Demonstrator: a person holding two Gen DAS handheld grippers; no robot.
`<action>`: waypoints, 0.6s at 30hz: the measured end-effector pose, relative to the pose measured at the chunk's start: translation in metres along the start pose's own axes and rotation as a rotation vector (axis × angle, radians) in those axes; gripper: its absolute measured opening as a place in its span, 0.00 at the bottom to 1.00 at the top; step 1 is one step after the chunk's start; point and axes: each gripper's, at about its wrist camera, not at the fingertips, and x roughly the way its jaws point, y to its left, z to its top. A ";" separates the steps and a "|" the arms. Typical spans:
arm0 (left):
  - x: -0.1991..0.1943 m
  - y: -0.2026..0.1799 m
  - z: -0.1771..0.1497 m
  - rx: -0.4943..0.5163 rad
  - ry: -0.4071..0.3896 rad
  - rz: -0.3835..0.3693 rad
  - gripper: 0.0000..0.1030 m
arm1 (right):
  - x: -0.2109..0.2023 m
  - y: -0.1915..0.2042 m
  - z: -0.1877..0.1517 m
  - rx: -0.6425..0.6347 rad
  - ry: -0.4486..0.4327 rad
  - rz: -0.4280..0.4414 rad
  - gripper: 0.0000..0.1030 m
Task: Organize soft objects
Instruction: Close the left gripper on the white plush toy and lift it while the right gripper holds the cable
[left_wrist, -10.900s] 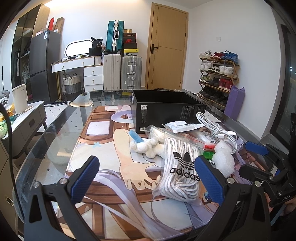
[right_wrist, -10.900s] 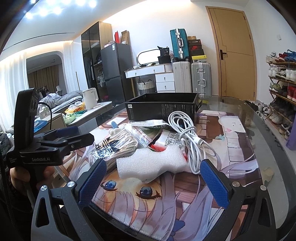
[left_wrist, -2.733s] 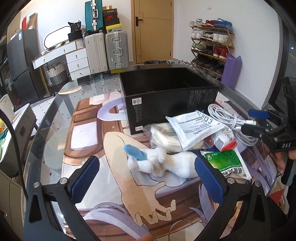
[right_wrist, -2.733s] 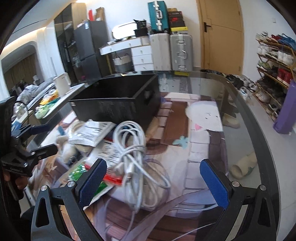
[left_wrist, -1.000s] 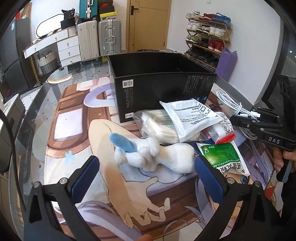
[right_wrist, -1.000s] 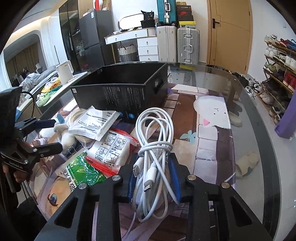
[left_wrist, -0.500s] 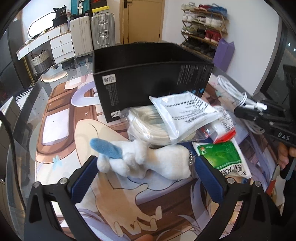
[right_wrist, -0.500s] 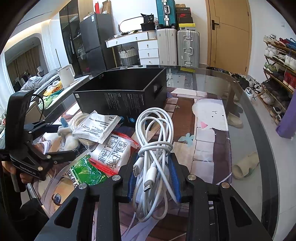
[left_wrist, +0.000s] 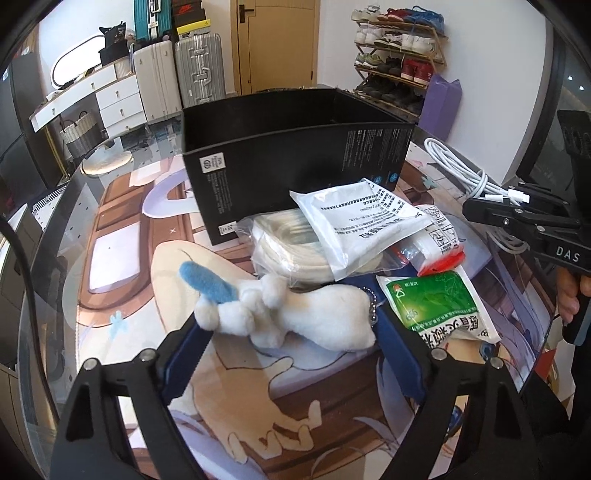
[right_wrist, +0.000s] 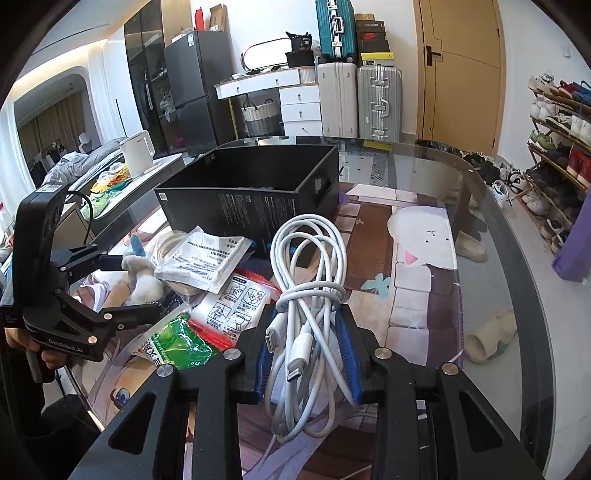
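The left gripper (left_wrist: 291, 354) brackets the white plush toy with a blue ear (left_wrist: 291, 314), lying at six o'clock from the black cardboard box (left_wrist: 295, 155); whether it squeezes, I cannot tell. The right gripper (right_wrist: 308, 345) is clamped on the coiled white charging cable (right_wrist: 310, 280).

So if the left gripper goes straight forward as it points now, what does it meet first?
The white plush toy: it already lies between the left gripper fingers. Behind it come the clear bag of cord, then probably the black box; depth is unclear.
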 end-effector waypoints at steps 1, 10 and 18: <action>-0.002 0.000 -0.001 0.002 -0.003 0.000 0.85 | -0.001 0.000 0.000 -0.001 -0.003 -0.001 0.31; -0.032 0.005 0.000 0.002 -0.077 0.006 0.84 | -0.012 0.006 0.001 -0.016 -0.035 0.005 0.31; -0.062 0.014 0.011 -0.034 -0.176 0.013 0.84 | -0.023 0.016 0.007 -0.032 -0.072 0.020 0.31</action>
